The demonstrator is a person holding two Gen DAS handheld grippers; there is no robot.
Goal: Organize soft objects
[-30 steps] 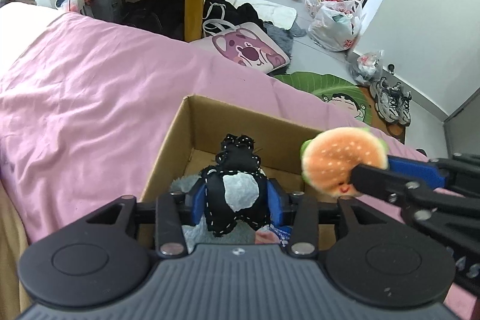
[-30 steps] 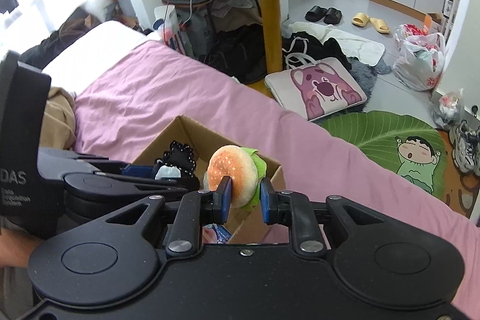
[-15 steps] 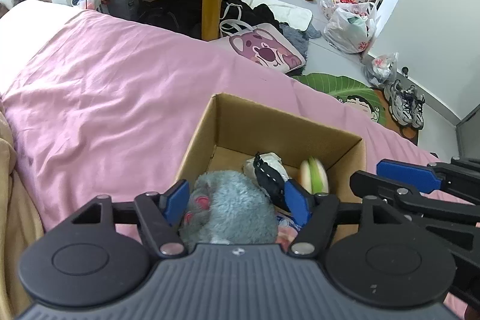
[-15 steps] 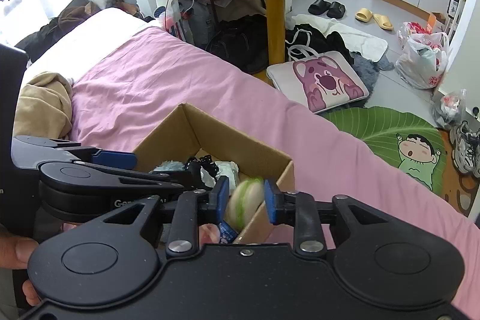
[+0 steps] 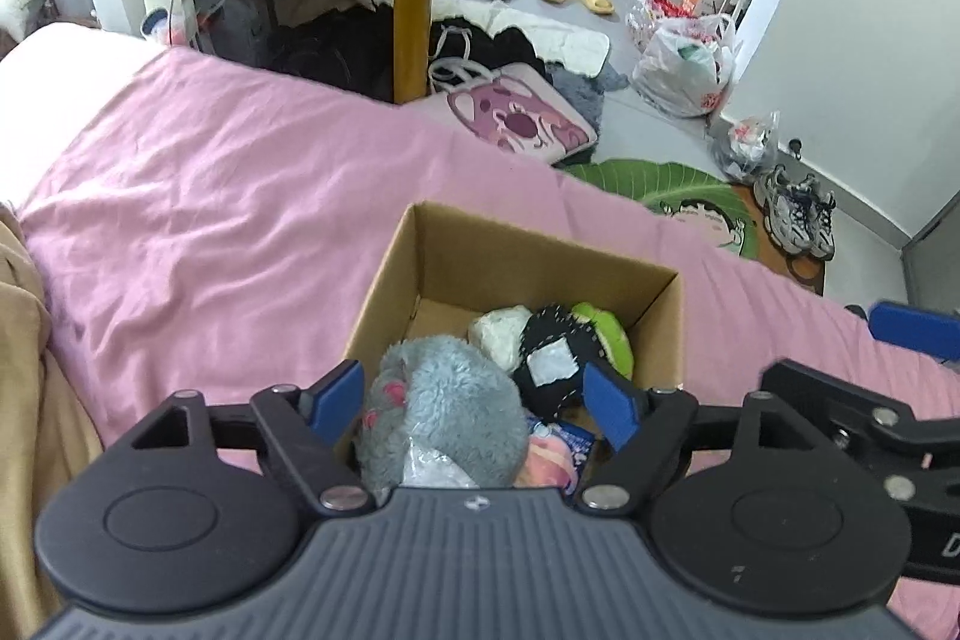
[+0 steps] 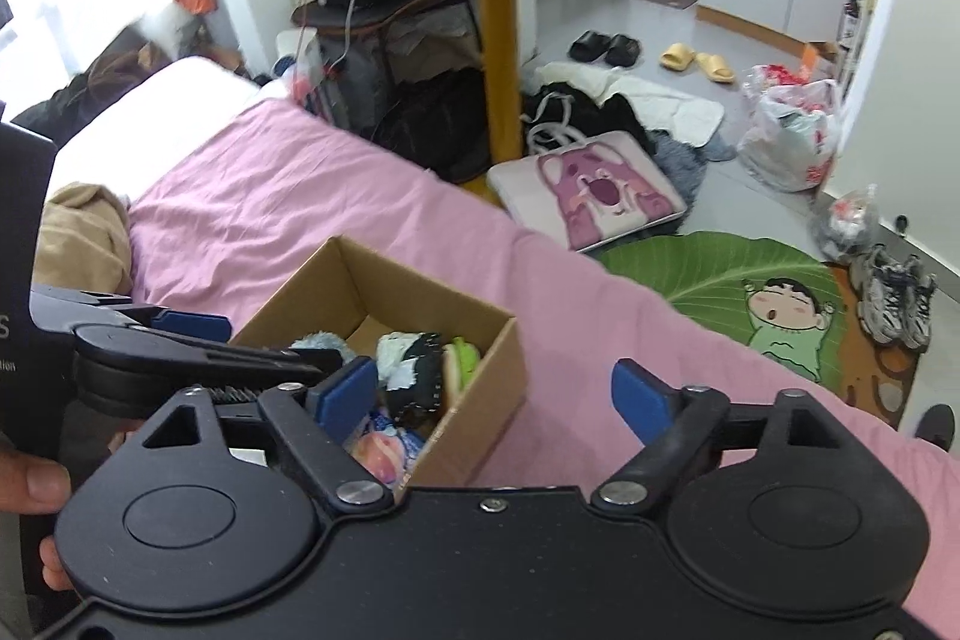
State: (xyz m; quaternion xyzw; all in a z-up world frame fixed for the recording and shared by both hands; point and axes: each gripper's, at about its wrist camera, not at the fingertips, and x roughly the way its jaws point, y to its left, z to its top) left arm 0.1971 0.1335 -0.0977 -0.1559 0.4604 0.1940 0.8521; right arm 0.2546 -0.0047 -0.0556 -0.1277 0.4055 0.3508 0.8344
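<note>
Soft toys fill the near half of the cardboard box (image 5: 540,256), which sits on the pink bed sheet (image 5: 210,220) close to the bed's near edge; a grey plush (image 5: 444,400) lies at the box's near left corner, a black stitched toy (image 5: 549,361) beside it toward the right wall, a white toy (image 5: 498,331) behind, and a green-edged burger toy (image 5: 606,334) against the right wall; the far part of the box floor is bare. The left tongs (image 5: 474,397) hang just above the near rim, spread wide and holding nothing, the grey plush directly below between the pads; the right tongs (image 6: 498,391) are also wide open and empty, set off to the box's right corner over the sheet. No loose toy shows on the sheet, so the sorting looks nearly or fully done. If anything needs settling, the left tongs are nearer, since the toys lie straight ahead and below them, while the right would have to swing leftward over the wall.
</note>
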